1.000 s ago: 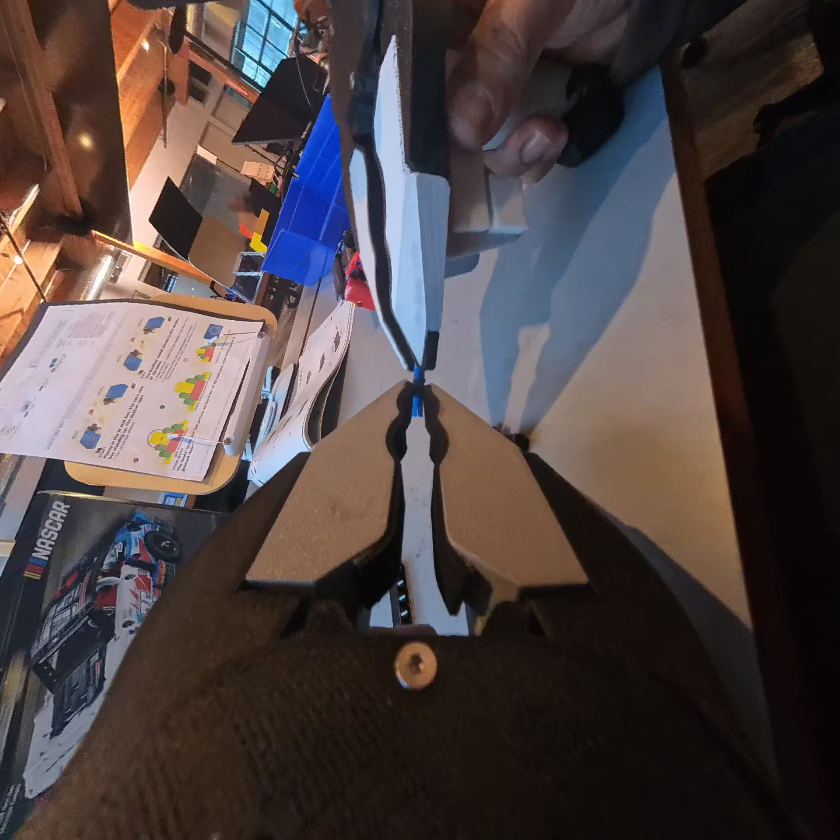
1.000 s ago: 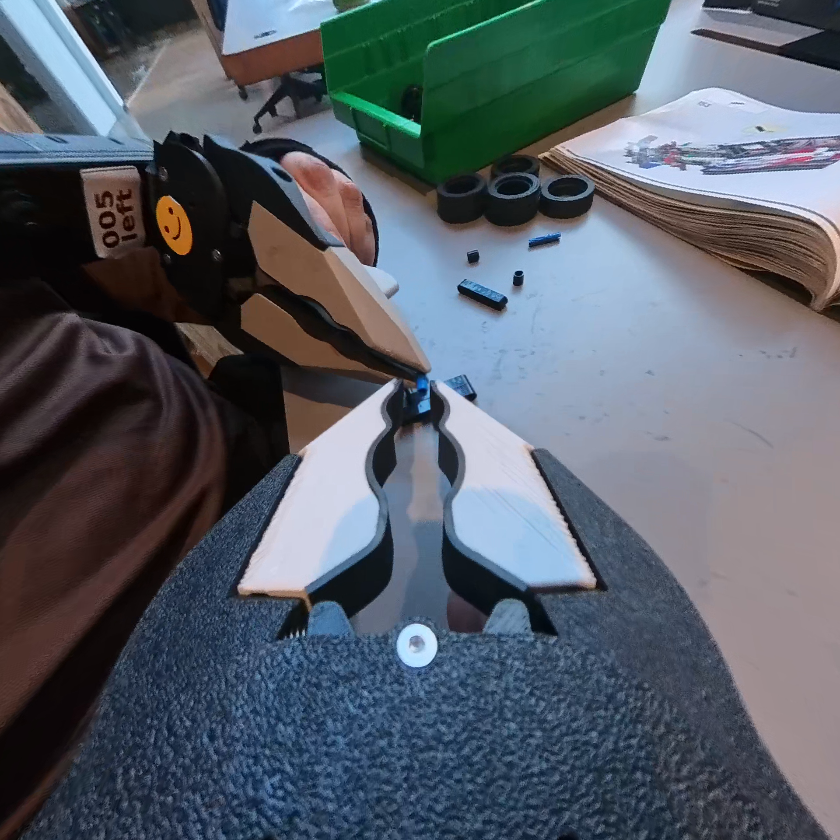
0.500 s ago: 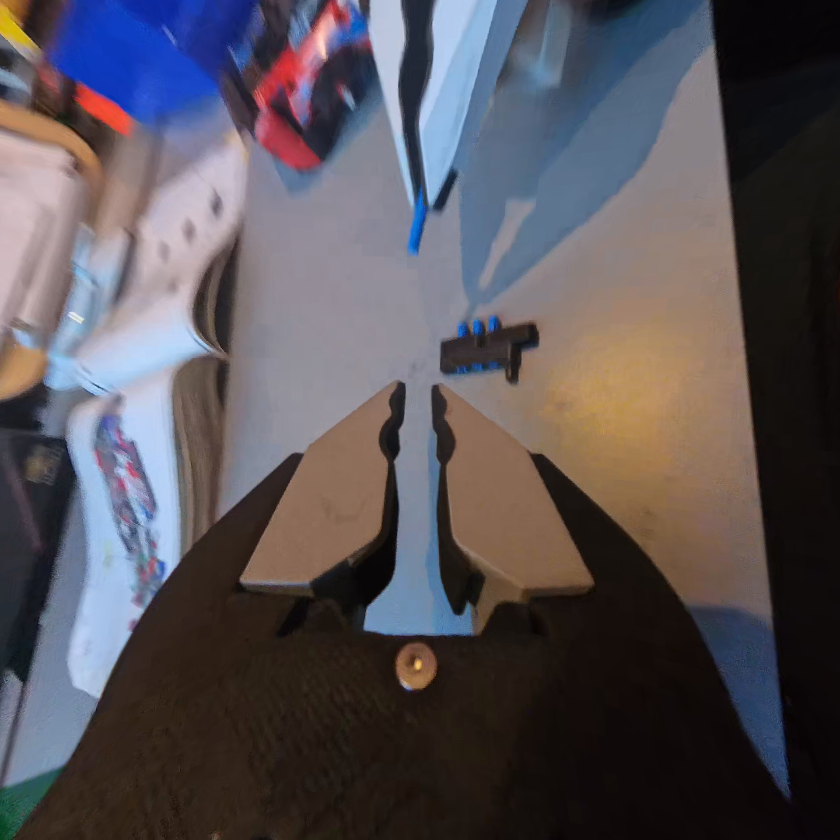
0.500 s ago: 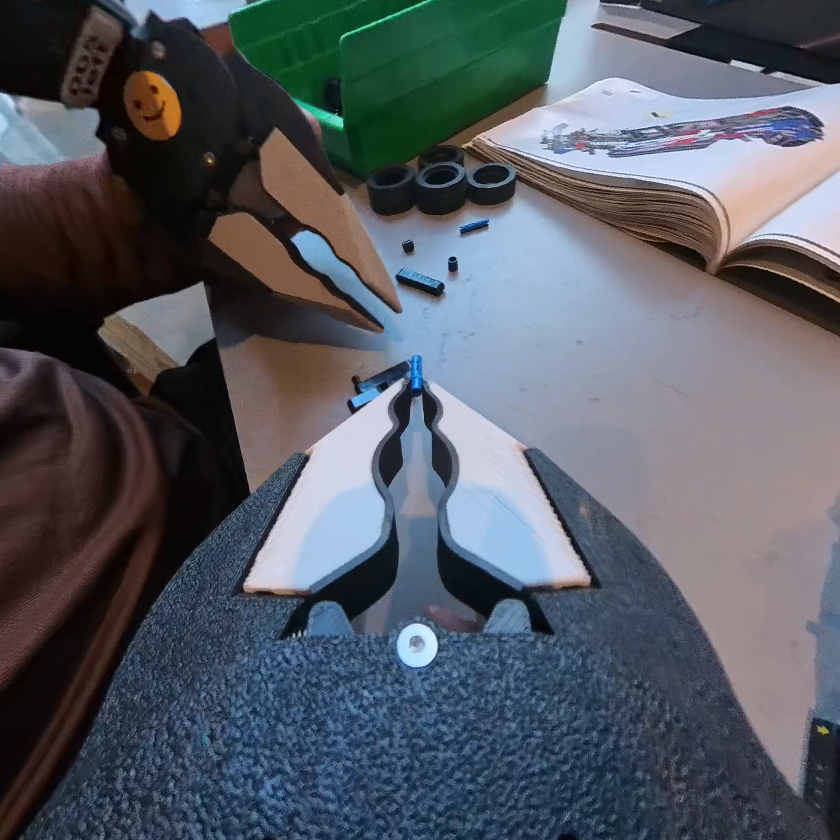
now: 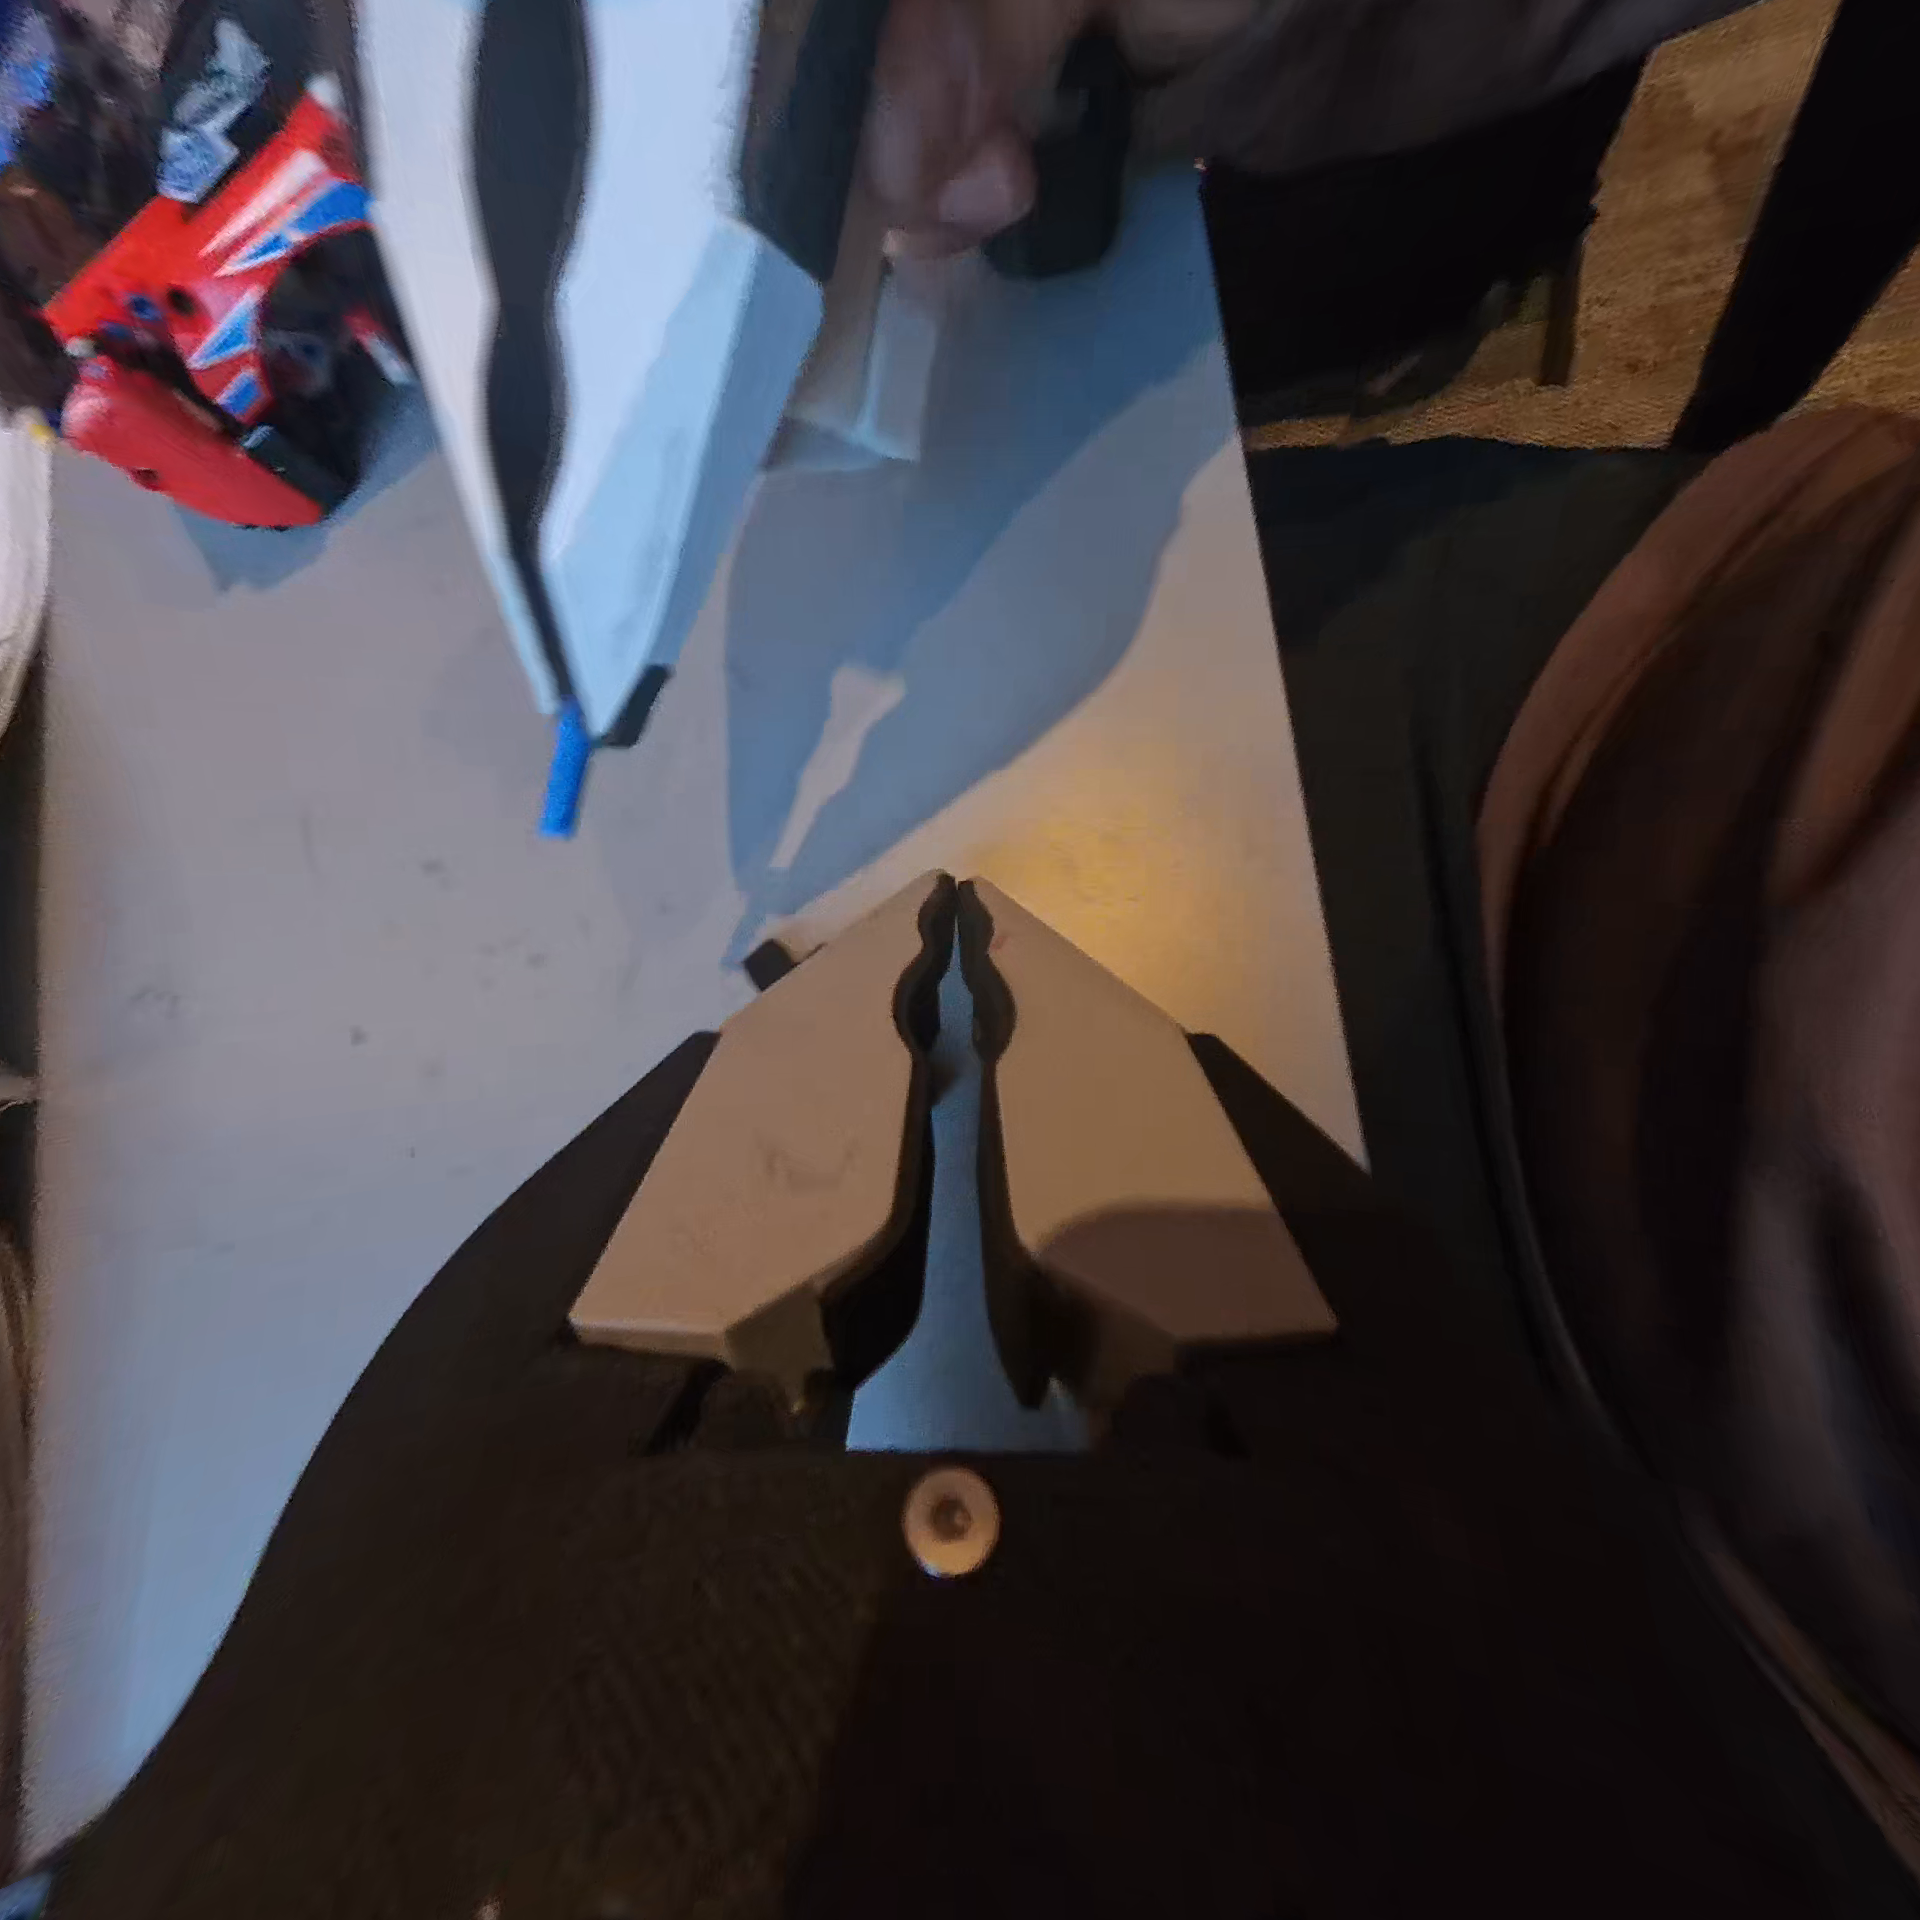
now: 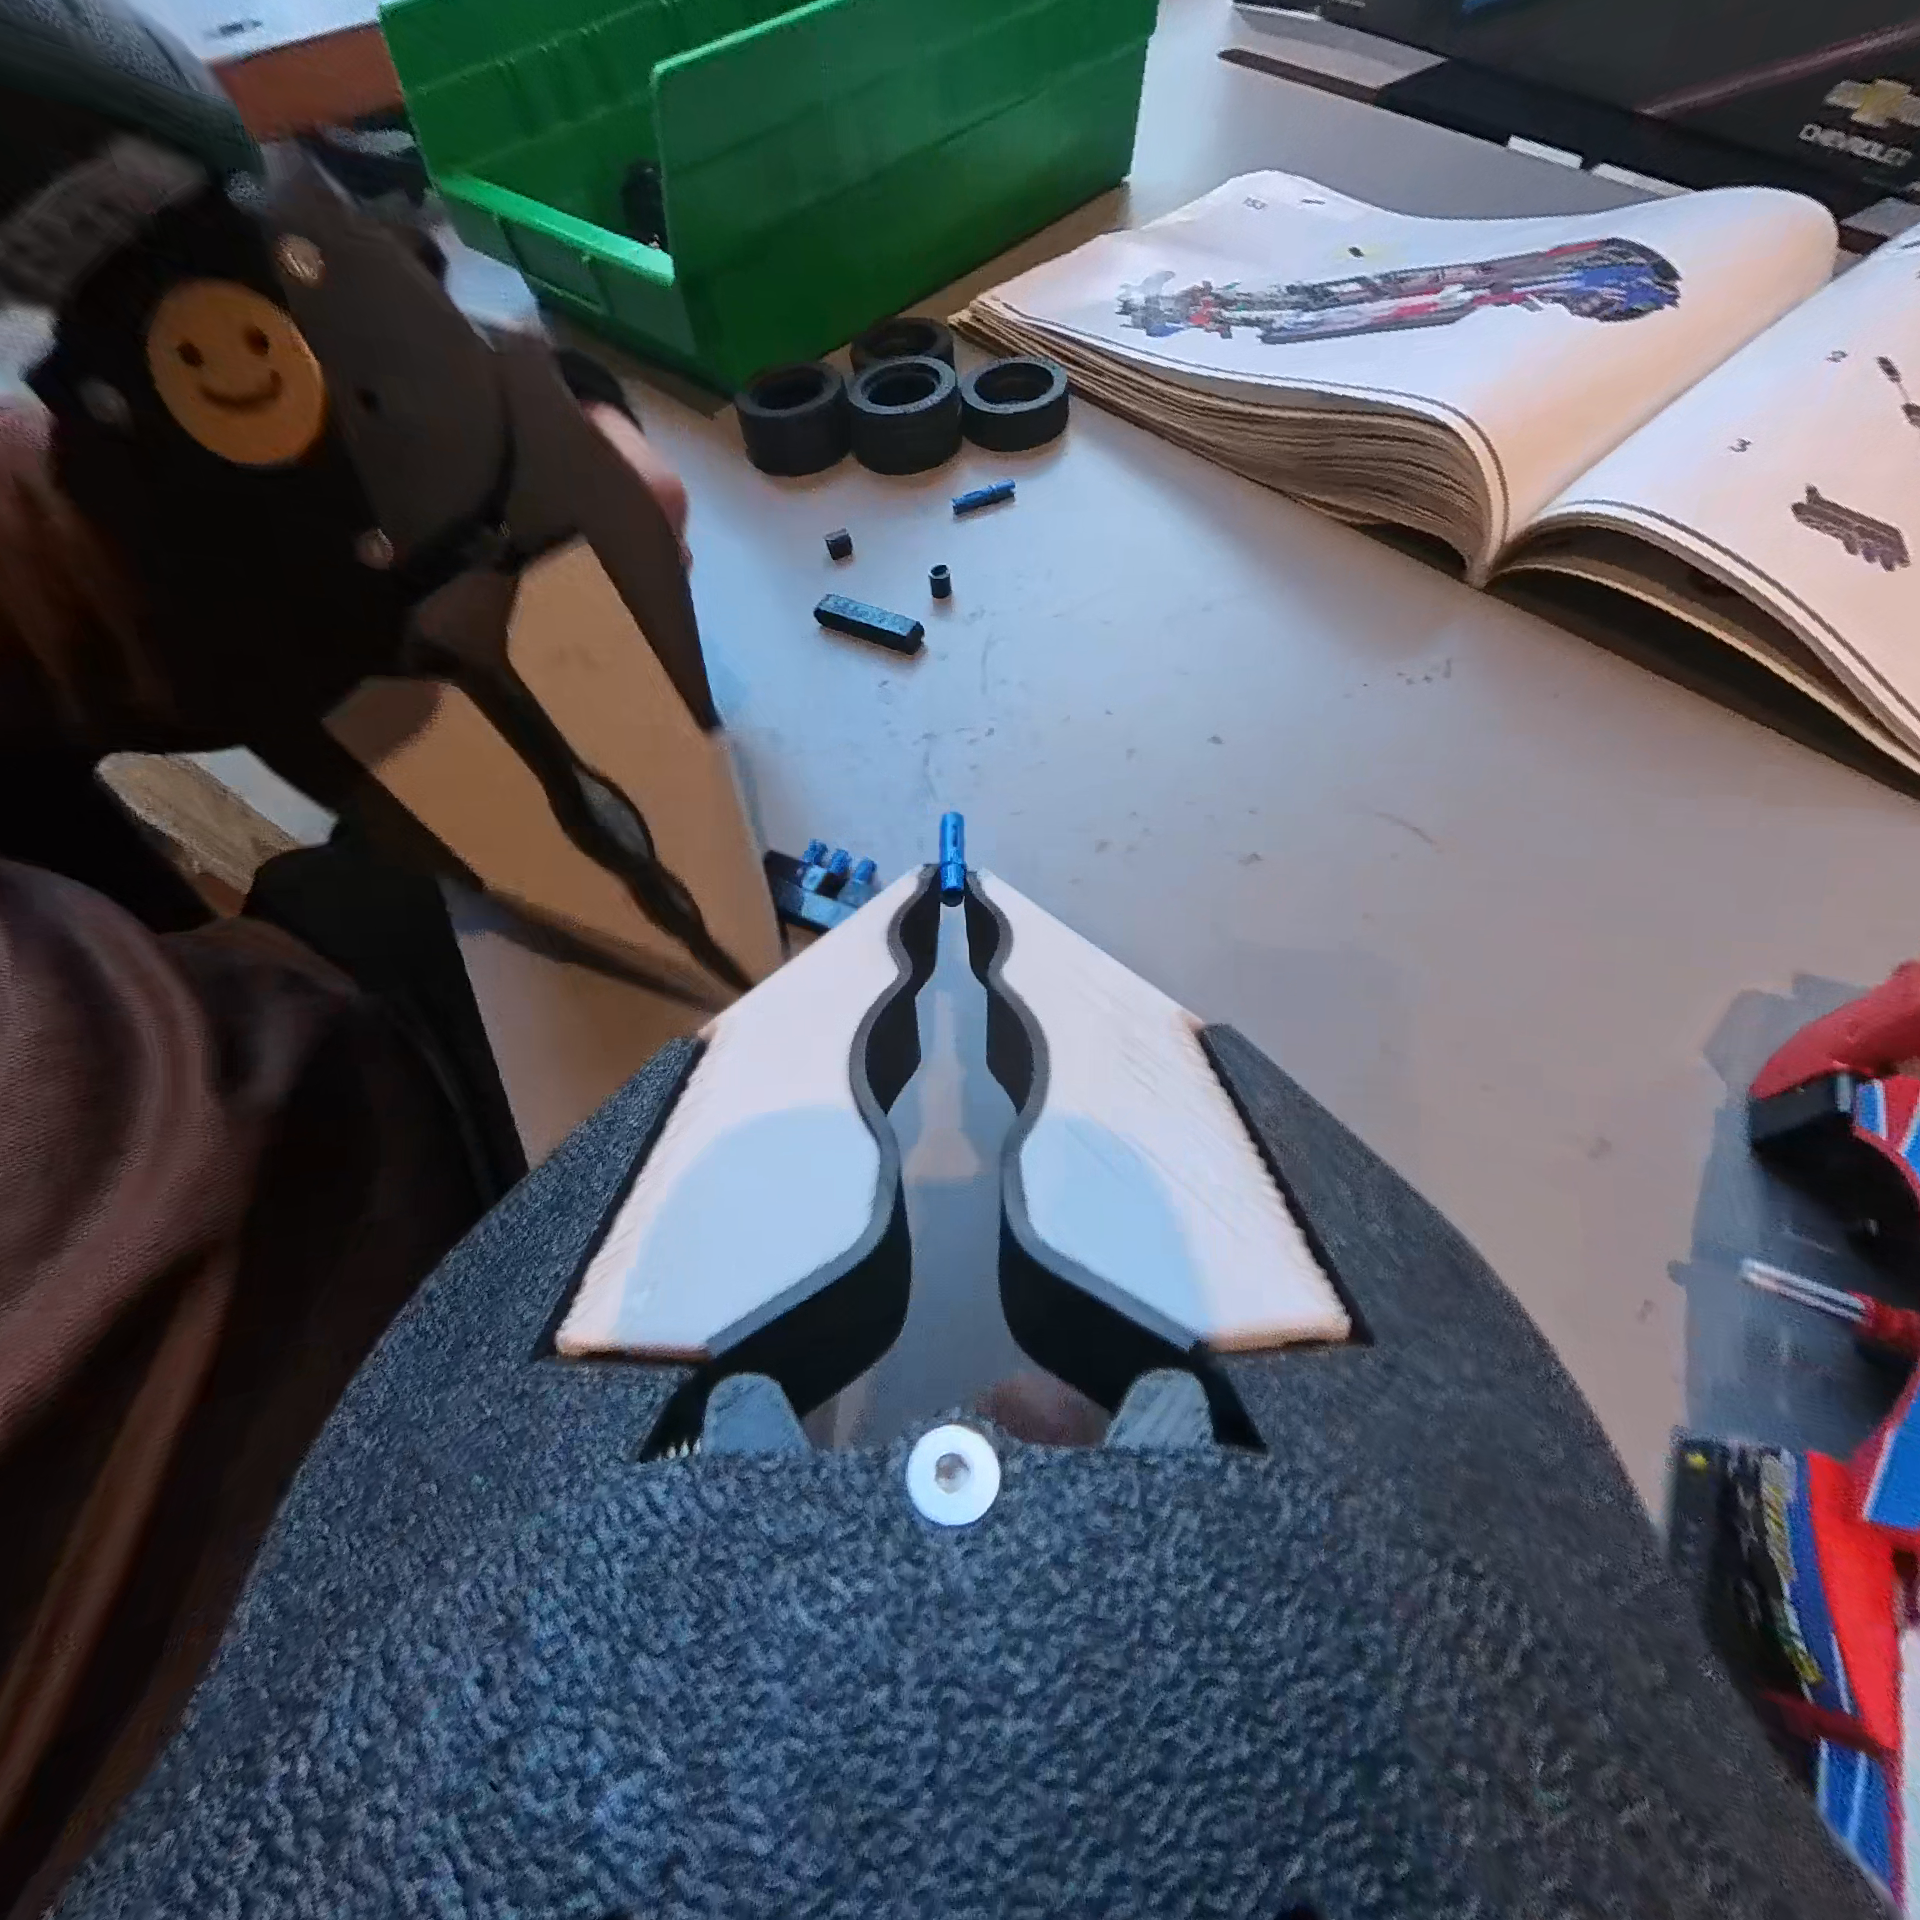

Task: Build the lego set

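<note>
My right gripper (image 6: 951, 883) is shut on a small blue pin (image 6: 951, 857) that sticks out past its tips, held above the grey table (image 6: 1247, 831). It also shows in the left wrist view, where the pin (image 5: 564, 774) hangs from the tips. A short black beam with three blue pins (image 6: 826, 883) lies on the table beside my left gripper's fingers (image 6: 623, 790). In the left wrist view my left gripper (image 5: 954, 885) has its jaws together with nothing seen between them. Only one end of the beam (image 5: 769, 961) shows beside its left finger.
A green bin (image 6: 831, 156), several black tyres (image 6: 899, 410) and an open instruction book (image 6: 1455, 343) stand at the back. A loose blue pin (image 6: 982, 497) and a black beam (image 6: 868, 623) lie mid-table. A red car body (image 6: 1849, 1143) sits right. The table edge (image 5: 1299, 831) is close. Left tips to right tips: about 7 centimeters.
The two grippers met at the tips a second ago and have drawn apart. The black beam now lies on the table. My left jaws opened, then closed. My right gripper kept the blue pin.
</note>
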Demonstrator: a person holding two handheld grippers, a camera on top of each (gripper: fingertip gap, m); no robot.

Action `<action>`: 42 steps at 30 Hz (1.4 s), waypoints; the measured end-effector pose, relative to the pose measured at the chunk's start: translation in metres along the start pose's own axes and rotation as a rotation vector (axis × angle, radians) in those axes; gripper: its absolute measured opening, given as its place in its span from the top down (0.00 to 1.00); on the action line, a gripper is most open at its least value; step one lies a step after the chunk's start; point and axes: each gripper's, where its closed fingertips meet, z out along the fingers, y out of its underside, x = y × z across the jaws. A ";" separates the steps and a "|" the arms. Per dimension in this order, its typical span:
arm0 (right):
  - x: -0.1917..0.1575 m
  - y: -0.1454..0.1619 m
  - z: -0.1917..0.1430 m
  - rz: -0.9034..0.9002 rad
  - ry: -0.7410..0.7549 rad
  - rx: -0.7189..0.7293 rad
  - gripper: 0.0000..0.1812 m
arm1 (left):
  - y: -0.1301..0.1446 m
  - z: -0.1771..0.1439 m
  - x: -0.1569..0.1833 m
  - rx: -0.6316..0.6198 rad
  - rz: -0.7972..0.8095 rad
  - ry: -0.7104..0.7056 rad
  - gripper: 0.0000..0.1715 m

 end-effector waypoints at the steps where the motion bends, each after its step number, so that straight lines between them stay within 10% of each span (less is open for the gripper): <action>1: 0.002 0.003 -0.001 0.004 0.008 -0.013 0.98 | 0.000 -0.006 -0.007 0.007 -0.013 -0.031 1.00; 10: -0.016 0.035 0.014 -0.062 0.011 -0.244 0.98 | 0.019 -0.020 -0.012 -0.067 -0.409 0.098 0.82; 26: -0.015 0.050 0.021 -0.037 0.039 -0.316 0.98 | 0.035 -0.016 -0.036 -0.246 -0.209 0.015 0.70; 42: -0.016 0.051 0.020 -0.024 0.015 -0.318 0.98 | 0.035 -0.017 -0.024 -0.258 -0.415 0.037 0.87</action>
